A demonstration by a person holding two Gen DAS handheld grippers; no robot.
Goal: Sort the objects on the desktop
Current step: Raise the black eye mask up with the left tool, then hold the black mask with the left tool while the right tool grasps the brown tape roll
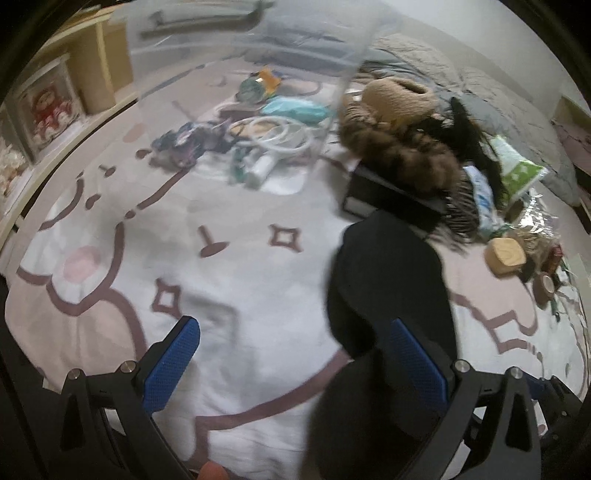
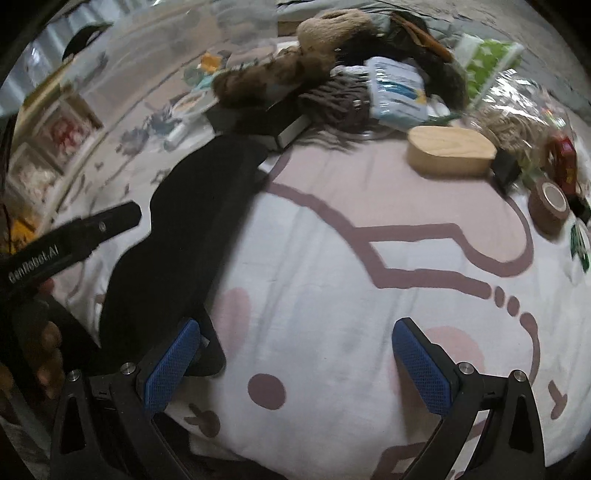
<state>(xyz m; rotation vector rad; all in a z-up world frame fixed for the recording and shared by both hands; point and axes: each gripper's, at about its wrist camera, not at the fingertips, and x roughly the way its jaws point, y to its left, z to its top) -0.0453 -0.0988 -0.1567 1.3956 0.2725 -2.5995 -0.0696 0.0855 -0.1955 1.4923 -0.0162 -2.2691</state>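
Note:
A long black cloth [image 1: 388, 288] lies on the white and pink cartoon bedspread [image 1: 229, 280]; it also shows in the right wrist view [image 2: 192, 229]. My left gripper [image 1: 291, 354] is open, its right finger against the cloth's edge. My right gripper [image 2: 295, 354] is open and empty over the bedspread [image 2: 351, 295], the cloth beside its left finger. A pile holds a brown fur piece [image 1: 402, 151], a tan plush [image 2: 332, 33], a wooden box [image 2: 450, 147] and a tape roll [image 2: 550, 203].
A clear plastic bin [image 1: 240, 48] hangs at the top of the left wrist view. Cables, a white bottle and small packets [image 1: 266, 136] lie behind it. Shelves with a framed picture [image 1: 48, 107] stand at left. The other gripper's handle [image 2: 70, 240] is at left.

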